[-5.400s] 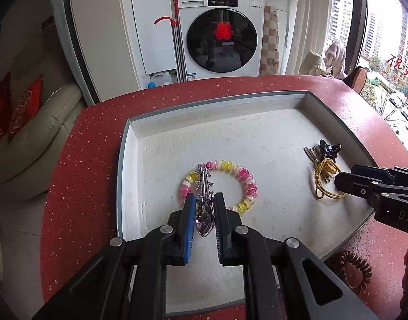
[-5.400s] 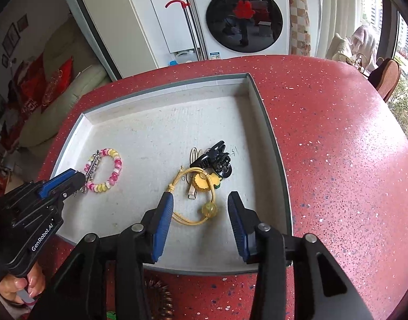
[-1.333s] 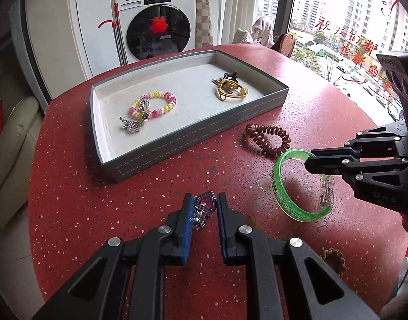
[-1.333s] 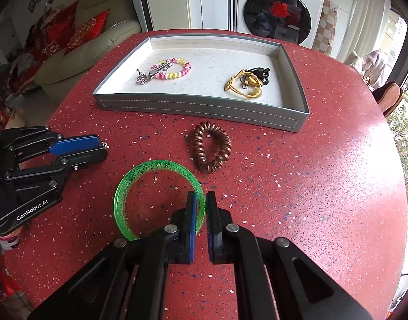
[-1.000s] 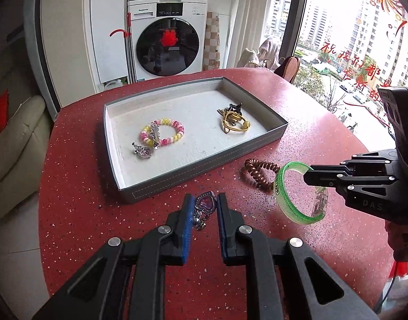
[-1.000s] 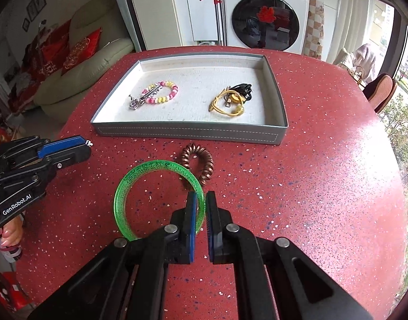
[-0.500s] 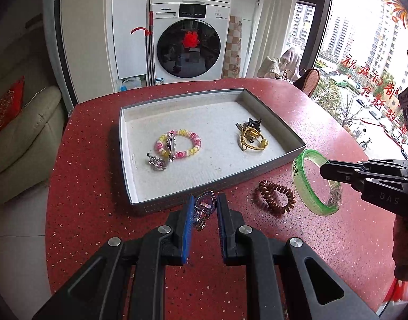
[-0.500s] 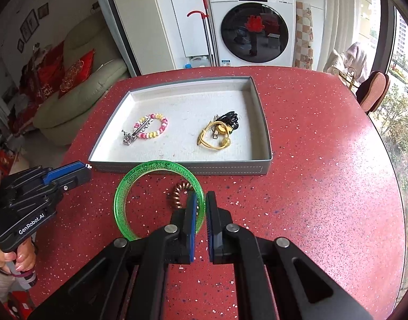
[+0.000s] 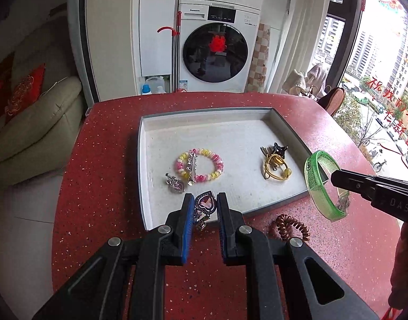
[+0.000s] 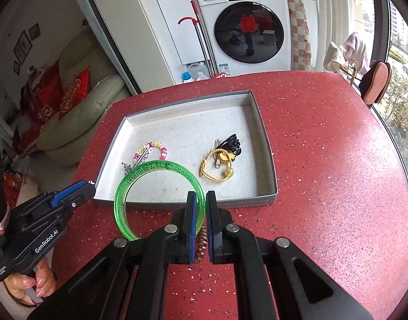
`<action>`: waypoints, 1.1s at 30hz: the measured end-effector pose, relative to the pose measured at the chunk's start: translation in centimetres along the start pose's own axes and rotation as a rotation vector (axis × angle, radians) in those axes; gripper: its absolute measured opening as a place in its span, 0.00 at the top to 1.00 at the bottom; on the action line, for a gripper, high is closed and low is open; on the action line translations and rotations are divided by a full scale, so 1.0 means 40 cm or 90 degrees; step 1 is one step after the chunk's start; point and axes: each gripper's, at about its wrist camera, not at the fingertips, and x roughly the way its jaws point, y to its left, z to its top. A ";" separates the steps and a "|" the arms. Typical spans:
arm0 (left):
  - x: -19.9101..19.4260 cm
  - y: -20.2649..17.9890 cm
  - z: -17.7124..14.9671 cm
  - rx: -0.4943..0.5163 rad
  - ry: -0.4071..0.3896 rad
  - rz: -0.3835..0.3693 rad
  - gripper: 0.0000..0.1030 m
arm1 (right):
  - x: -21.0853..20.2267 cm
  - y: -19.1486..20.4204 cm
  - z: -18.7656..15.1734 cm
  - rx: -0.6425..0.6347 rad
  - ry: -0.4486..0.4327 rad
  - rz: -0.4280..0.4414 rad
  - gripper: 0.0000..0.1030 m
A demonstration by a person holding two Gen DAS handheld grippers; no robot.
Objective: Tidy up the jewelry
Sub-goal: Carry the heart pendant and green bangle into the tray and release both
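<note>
My left gripper [image 9: 204,204] is shut on a silver heart pendant with a pink stone [image 9: 204,201], held just over the near rim of the grey tray [image 9: 140,160]. My right gripper [image 10: 201,200] is shut on a translucent green bangle [image 10: 156,165], which hangs above the tray's near edge. In the left wrist view the green bangle [image 9: 314,186] and right gripper [image 9: 334,177] sit off the tray's right corner. Inside the tray lie a pink-and-yellow bead bracelet [image 9: 204,164] with a silver clip [image 9: 191,168], a silver charm [image 9: 175,184] and a yellow hair-tie cluster [image 9: 274,165].
A brown spiral hair tie [image 9: 290,228] lies on the red speckled table [image 10: 337,186] just in front of the tray. The left gripper [image 10: 78,190] and the hand holding it show at the left of the right wrist view. A washing machine and a sofa stand beyond the table.
Both grippers have carried their pieces forward to the tray. The pendant and the bangle, earlier over bare table, are now at the tray's near edge, and the brown hair tie lies under them.
</note>
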 end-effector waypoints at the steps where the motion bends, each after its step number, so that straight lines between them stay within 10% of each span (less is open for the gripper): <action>1: 0.004 0.001 0.014 -0.004 -0.004 0.004 0.66 | 0.003 0.000 0.013 0.001 -0.001 0.000 0.93; 15: 0.138 0.023 0.205 -0.046 -0.016 0.057 0.66 | 0.131 -0.011 0.167 -0.012 -0.012 -0.066 0.93; 33: 0.375 0.016 0.140 -0.015 0.063 0.122 0.66 | 0.325 -0.010 0.161 -0.055 0.043 -0.116 0.93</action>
